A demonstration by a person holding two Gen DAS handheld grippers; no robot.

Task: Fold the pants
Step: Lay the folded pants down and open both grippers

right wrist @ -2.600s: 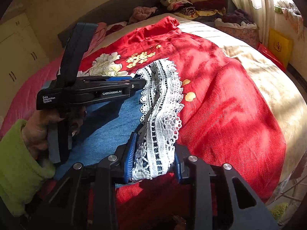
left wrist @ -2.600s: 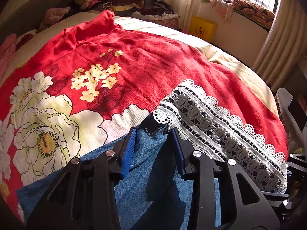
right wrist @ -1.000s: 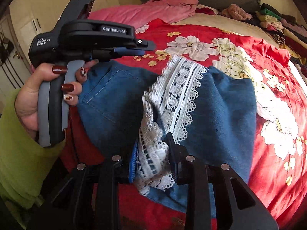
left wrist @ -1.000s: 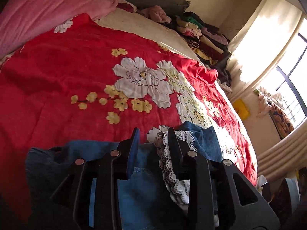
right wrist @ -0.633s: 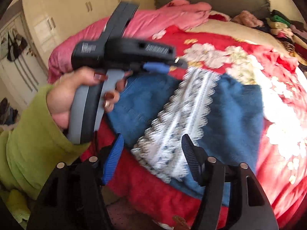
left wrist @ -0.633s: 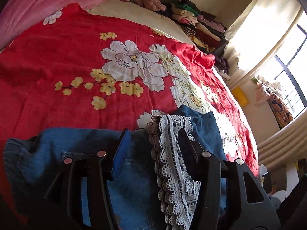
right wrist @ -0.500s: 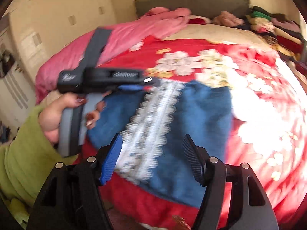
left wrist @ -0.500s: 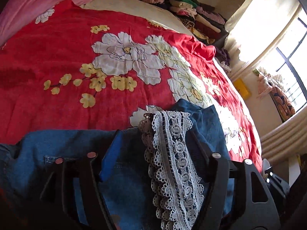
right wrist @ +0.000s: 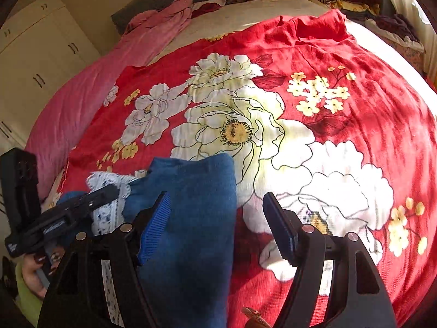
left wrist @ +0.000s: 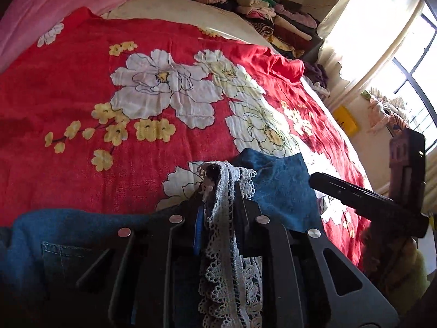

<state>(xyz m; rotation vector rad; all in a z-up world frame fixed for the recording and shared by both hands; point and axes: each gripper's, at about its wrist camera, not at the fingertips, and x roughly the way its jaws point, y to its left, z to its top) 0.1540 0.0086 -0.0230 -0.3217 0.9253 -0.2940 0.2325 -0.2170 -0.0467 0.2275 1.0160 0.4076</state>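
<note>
My left wrist camera sits just behind its own black two-finger left gripper (left wrist: 218, 191) and looks steeply down across the red flower-printed bedspread (left wrist: 82, 109) toward the bright barred window (left wrist: 409, 82). My right wrist camera looks down past its right gripper (right wrist: 215, 218) toward the cream wardrobe doors (right wrist: 41, 63). Both are close over the blue denim pants with white lace trim (left wrist: 278, 188), which both views share, along with the bedspread and the stack of folded clothes (left wrist: 273, 22). Each catches the other gripper at its edge, though dimly.
</note>
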